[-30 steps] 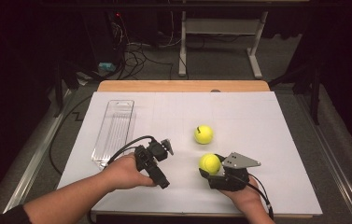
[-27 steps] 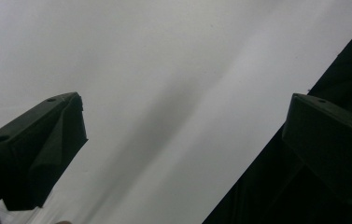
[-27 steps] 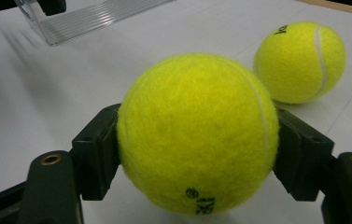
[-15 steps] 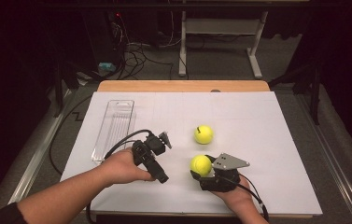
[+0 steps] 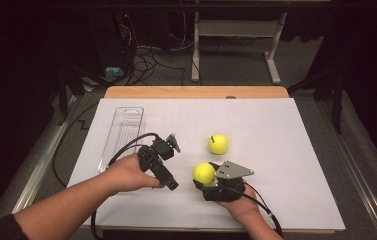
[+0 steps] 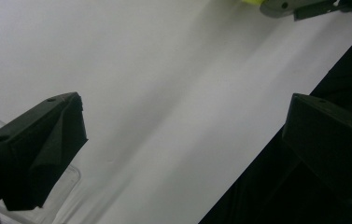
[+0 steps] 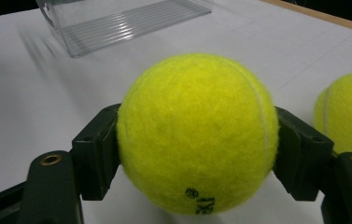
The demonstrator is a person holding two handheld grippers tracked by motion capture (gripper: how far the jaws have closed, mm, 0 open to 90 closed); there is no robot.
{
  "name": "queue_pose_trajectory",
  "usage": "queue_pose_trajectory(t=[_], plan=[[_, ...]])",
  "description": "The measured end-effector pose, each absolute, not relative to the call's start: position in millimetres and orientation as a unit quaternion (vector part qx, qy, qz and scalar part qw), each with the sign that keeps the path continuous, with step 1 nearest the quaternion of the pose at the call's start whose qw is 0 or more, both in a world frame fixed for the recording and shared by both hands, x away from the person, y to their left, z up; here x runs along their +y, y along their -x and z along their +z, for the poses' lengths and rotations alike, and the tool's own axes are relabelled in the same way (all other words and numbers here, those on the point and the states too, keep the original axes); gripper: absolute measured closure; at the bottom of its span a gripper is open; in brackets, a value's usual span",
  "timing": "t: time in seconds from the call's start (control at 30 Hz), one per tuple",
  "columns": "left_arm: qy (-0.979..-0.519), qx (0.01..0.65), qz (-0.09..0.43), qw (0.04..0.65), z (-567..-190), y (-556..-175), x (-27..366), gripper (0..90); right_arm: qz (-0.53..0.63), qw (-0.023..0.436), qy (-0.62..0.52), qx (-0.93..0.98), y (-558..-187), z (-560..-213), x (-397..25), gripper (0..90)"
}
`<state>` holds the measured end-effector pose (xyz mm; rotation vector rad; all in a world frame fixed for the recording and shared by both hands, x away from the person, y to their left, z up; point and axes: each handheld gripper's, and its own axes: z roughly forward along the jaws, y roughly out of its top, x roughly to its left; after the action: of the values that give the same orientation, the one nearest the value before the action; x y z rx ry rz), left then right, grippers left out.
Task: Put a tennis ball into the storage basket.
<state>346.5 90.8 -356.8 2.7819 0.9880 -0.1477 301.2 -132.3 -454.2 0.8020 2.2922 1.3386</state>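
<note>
Right hand-held gripper (image 5: 202, 176) low over table (image 5: 286, 150), jaws clamped around tennis ball (image 7: 197, 133).

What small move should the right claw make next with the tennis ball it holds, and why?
Probably carry it toward the clear tray. The right claw is shut on the held tennis ball, both pads pressed to its sides. The tray looks empty, and the left claw stands open beside it, holding nothing.
</note>
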Motion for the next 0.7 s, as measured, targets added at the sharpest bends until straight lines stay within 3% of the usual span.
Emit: queue_pose_trajectory(t=[0.7], plan=[[-0.926, 0.356, -0.063, 0.108, -354.7, -359.7, 98.3, 0.8, 0.491, 0.176, -0.260, 0.813, -306.6, -454.3, -99.9, 27.1]])
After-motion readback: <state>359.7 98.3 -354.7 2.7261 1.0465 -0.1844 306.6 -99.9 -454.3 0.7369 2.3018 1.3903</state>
